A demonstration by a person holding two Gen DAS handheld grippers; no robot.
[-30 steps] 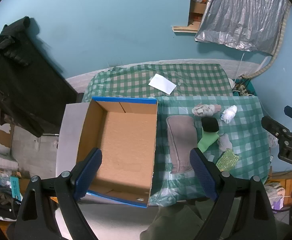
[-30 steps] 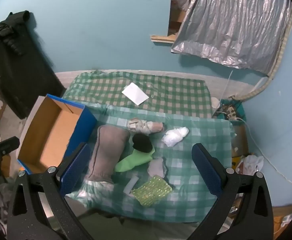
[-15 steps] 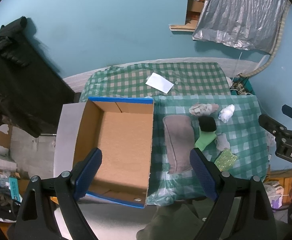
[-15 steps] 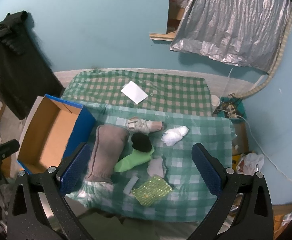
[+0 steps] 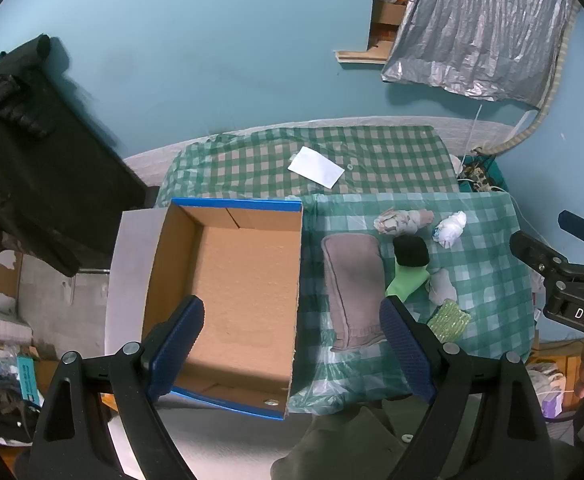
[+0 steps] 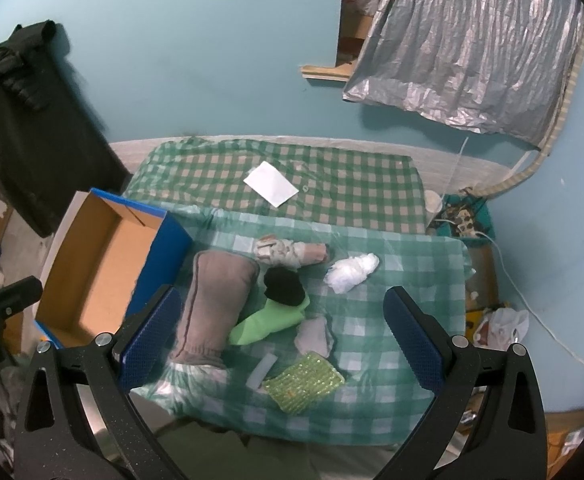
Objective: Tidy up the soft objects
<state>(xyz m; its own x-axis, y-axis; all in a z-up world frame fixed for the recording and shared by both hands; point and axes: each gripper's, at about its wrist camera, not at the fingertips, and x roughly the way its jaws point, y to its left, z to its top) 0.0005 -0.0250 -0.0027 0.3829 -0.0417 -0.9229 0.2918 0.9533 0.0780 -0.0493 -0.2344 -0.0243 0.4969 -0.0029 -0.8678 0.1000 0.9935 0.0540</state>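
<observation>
We are counting seven soft things [image 6: 216, 300] lying on the checked cloth [image 6: 408, 320] beside one empty box [image 5: 244, 280]; both grippers, left gripper [image 5: 292, 344] and right gripper [image 6: 280, 336], are hovering above, fingers wide, holding nothing.

The box [image 5: 248, 280] is matt brown cardboard inside, blue outside. A checked cloth [image 6: 404, 320] lies under clear, glossy plastic film. The grey sock [image 6: 216, 300] looks soft knit; the green pad [image 6: 304, 380] is rough and glittery. Crinkled silver foil [image 6: 472, 52] shines.
</observation>
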